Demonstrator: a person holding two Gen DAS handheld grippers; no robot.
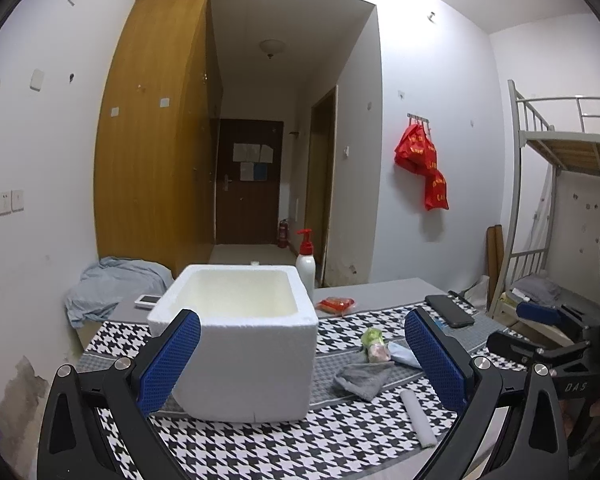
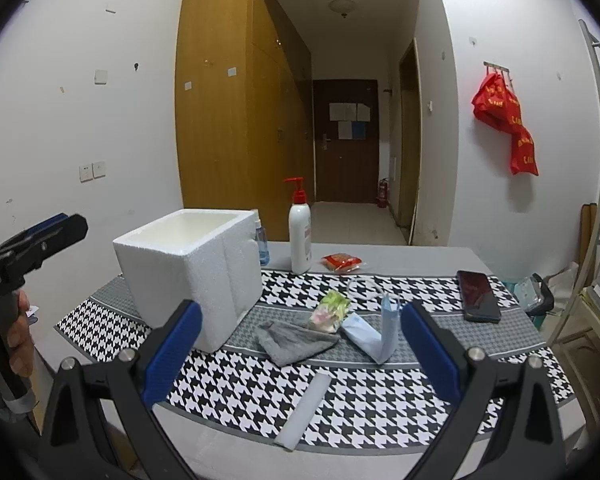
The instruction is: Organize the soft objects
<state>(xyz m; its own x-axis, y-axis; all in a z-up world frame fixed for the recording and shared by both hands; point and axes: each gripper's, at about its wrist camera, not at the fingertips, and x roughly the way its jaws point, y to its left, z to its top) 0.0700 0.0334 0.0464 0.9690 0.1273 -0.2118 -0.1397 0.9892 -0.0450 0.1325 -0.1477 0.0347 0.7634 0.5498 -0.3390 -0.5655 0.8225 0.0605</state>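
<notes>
Left tongs (image 1: 302,354): released, blue pads spread wide and holding nothing; they hover above the tabletop with the foam box between the pads in the left wrist view. They also show at the left edge of the right wrist view.
Right tongs (image 2: 300,348): released, pads wide apart and holding nothing, above the near part of the tabletop.
Foam box (image 1: 240,332): white, open-topped, upright on the left part of the houndstooth cloth (image 2: 360,400); nothing shows in the part of its inside that is visible.
Grey cloth (image 2: 294,340): crumpled, flat on the houndstooth cloth just right of the foam box.
Face mask (image 2: 374,334): pale blue, folded so one end stands up, just right of the grey cloth.
Green and pink packet (image 2: 330,312): soft-looking, between the grey cloth and the face mask, touching both.
White roll (image 2: 304,412): lies slantwise near the front edge, apart from the other soft things.
Pump bottle (image 2: 300,236): white with a red pump, upright behind the foam box on the bare grey tabletop (image 2: 420,256).
Red packet (image 2: 342,262): just right of the pump bottle.
Phone (image 2: 478,290): dark, lying flat at the right side of the houndstooth cloth.
Small blue bottle (image 2: 262,244): behind the foam box, partly hidden by it.
</notes>
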